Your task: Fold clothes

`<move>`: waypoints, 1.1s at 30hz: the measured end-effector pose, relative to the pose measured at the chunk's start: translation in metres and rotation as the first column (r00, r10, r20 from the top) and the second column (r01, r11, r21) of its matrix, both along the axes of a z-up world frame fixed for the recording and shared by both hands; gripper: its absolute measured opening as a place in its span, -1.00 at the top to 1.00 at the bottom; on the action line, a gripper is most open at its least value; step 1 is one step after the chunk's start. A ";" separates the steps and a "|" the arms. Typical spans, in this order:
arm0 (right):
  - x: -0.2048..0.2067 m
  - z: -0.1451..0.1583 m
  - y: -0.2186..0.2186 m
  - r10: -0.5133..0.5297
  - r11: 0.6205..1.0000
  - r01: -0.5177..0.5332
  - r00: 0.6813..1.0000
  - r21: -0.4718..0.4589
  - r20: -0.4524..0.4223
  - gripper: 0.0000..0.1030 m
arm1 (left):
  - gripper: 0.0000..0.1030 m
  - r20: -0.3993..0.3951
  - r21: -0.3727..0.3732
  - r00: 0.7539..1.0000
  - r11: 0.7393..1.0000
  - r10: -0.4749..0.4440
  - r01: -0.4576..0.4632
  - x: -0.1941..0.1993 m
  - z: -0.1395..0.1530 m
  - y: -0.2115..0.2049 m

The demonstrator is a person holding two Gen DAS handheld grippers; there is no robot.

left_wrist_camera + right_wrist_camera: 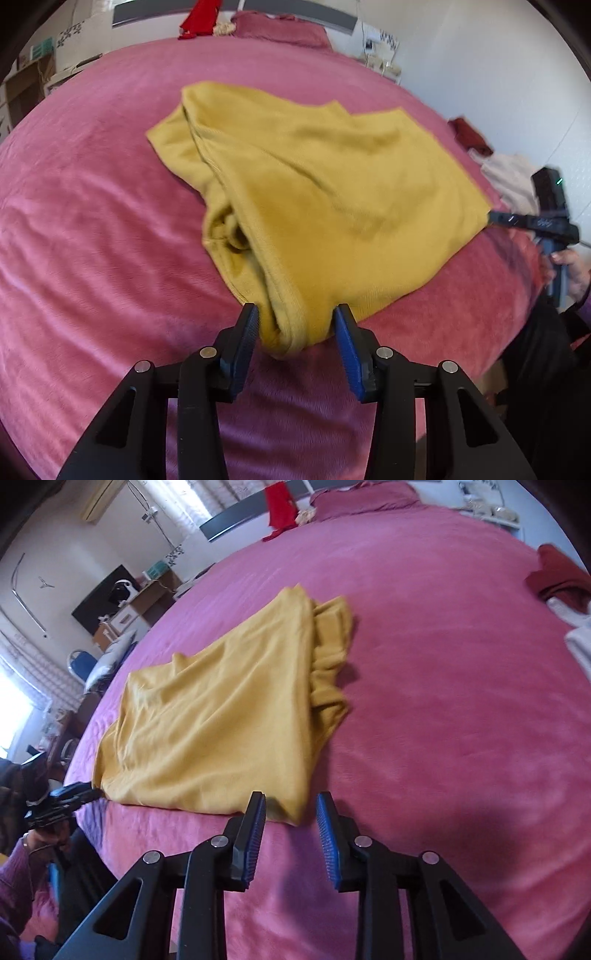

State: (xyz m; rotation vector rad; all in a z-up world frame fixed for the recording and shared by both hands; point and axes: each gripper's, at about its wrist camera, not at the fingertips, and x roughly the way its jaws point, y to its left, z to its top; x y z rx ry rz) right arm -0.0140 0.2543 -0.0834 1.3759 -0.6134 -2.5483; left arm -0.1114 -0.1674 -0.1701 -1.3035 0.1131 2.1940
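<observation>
A mustard-yellow garment [325,192] lies partly folded on the pink bed cover [92,221]. In the left wrist view my left gripper [297,319] is open, its jaws on either side of the garment's near bunched corner. In the right wrist view the garment [221,716] spreads ahead, and my right gripper [291,805] is open with the garment's near right corner between its fingertips. The right gripper also shows in the left wrist view [495,218] at the garment's right corner, and the left gripper shows in the right wrist view [92,794] at its left corner.
A dark red garment [557,579] and a white one [580,642] lie at the bed's right edge. A red cloth [280,506] and a pink pillow [362,498] sit at the headboard. Furniture [125,605] stands left of the bed.
</observation>
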 end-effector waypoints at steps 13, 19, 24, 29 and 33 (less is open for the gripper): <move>-0.007 0.031 -0.008 0.248 0.925 -0.256 0.967 0.281 0.062 0.89 | 0.77 0.038 -0.203 0.982 0.961 -0.184 0.188 0.023 0.004 -0.005; 0.007 -0.010 -0.003 0.180 0.961 -0.193 0.980 0.197 0.082 0.62 | 0.75 0.053 -0.130 0.991 0.984 -0.119 0.125 0.035 0.011 -0.023; 0.021 0.002 0.020 0.098 0.990 -0.097 0.995 0.106 -0.001 0.50 | 0.40 0.013 -0.039 0.997 0.996 -0.080 0.080 0.040 0.021 -0.024; 0.005 -0.006 0.009 0.140 0.988 -0.140 0.990 0.065 0.007 0.48 | 0.21 0.009 -0.060 0.993 0.991 -0.121 0.122 0.029 0.012 0.005; -0.003 -0.011 -0.015 0.223 0.967 -0.221 0.975 0.129 -0.002 0.60 | 0.23 -0.029 -0.099 0.991 0.987 -0.132 0.129 0.027 0.014 0.014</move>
